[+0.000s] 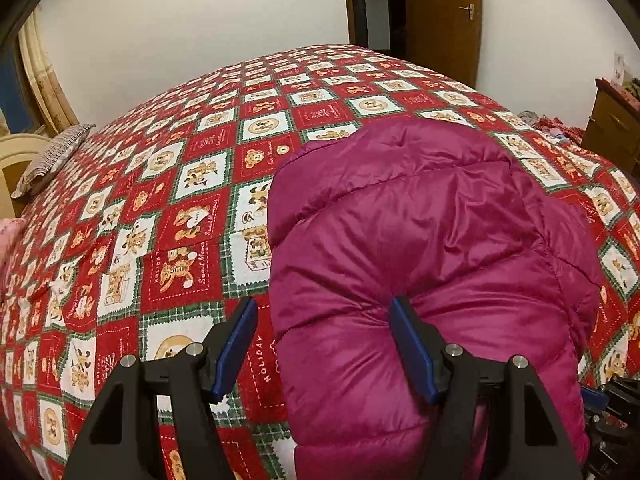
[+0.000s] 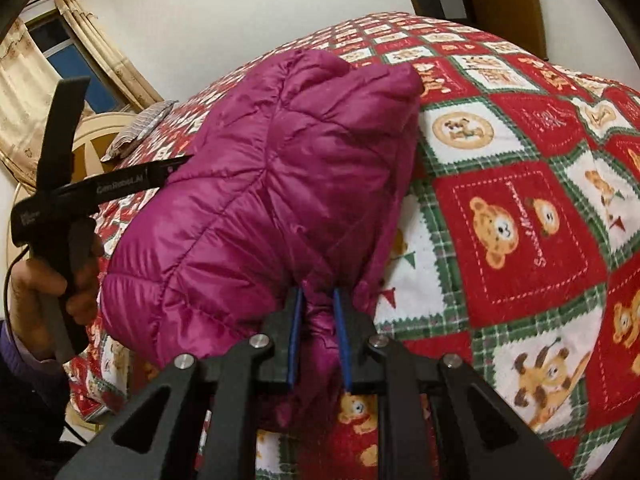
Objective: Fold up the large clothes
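A magenta puffer jacket point(image 1: 420, 240) lies bunched on a bed with a red, white and green bear-print cover point(image 1: 180, 220). My left gripper point(image 1: 322, 306) stands open at the jacket's left edge. Its right pad dents the padding and its left pad hangs over the cover, apart from the fabric. In the right wrist view the jacket point(image 2: 260, 180) is lifted into a hump, and my right gripper point(image 2: 318, 292) is shut on a pinched fold of its near edge. A hand point(image 2: 48, 280) holds the left gripper point(image 2: 176, 164) against the jacket's left side.
A striped pillow point(image 1: 52, 160) lies at the cream headboard point(image 1: 16, 156) on the left. A wooden door point(image 1: 440, 12) stands beyond the bed, and a wooden cabinet point(image 1: 612, 124) is at the right. A curtained window point(image 2: 40, 60) is at the far left. The bear-print cover point(image 2: 520, 220) spreads out right of the jacket.
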